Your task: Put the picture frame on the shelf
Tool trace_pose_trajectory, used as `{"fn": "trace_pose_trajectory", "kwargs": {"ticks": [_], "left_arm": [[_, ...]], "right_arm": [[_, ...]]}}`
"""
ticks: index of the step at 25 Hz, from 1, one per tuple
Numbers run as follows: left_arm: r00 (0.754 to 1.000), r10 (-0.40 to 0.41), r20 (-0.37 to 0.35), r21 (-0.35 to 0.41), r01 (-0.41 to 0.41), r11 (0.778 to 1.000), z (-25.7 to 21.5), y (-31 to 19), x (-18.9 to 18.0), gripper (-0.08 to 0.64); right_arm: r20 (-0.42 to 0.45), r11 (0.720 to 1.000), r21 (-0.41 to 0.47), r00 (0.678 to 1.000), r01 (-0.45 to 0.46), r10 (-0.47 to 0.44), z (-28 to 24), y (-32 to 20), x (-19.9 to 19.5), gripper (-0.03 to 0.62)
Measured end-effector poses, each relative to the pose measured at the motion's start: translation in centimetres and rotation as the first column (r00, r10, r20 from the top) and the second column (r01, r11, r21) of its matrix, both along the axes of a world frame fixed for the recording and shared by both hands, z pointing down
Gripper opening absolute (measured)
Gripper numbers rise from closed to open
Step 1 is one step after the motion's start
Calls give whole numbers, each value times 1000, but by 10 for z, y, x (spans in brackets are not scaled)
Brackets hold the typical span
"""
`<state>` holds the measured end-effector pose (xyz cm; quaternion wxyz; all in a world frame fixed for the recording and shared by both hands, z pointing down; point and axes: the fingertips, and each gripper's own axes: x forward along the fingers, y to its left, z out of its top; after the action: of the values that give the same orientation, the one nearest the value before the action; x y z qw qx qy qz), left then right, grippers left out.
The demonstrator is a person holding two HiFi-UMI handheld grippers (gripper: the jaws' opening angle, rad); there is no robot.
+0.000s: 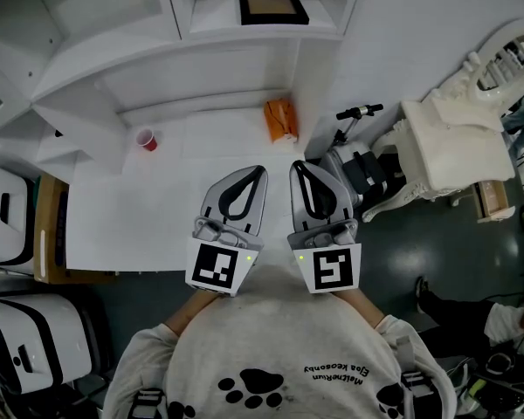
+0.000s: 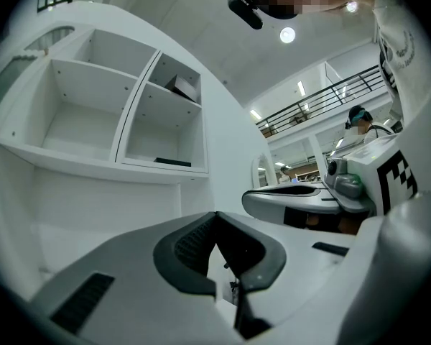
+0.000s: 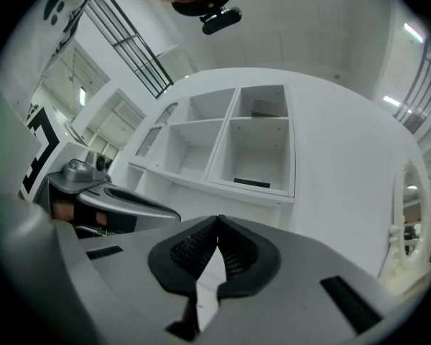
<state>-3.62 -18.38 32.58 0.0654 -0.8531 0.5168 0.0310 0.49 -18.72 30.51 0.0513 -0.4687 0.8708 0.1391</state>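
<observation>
Left hand-held gripper (image 1: 259, 172) over table edge (image 1: 131, 271)

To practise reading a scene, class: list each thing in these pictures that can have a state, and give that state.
Left tongs: shut, empty.
Right tongs: shut, empty.
Picture frame: lying flat in a compartment of the shelf.
Red cup: upright on the table.
Orange packet: lying on the table.
</observation>
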Motion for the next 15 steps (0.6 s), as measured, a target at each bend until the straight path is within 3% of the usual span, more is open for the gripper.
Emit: {"fn": "trace_pose_trajectory", "kwargs": {"ticks": [6,15], "left_arm": [[1000,10,-10,-58,-11,998,17,0,6,18],[999,16,-39,-86,-20,996,21,-5,5,19]], "right_arm": [[-28,999,-11,999,33,-34,17,3,-8,32],[-24,999,-24,999,38,-39,22,0,-8,32]]}}
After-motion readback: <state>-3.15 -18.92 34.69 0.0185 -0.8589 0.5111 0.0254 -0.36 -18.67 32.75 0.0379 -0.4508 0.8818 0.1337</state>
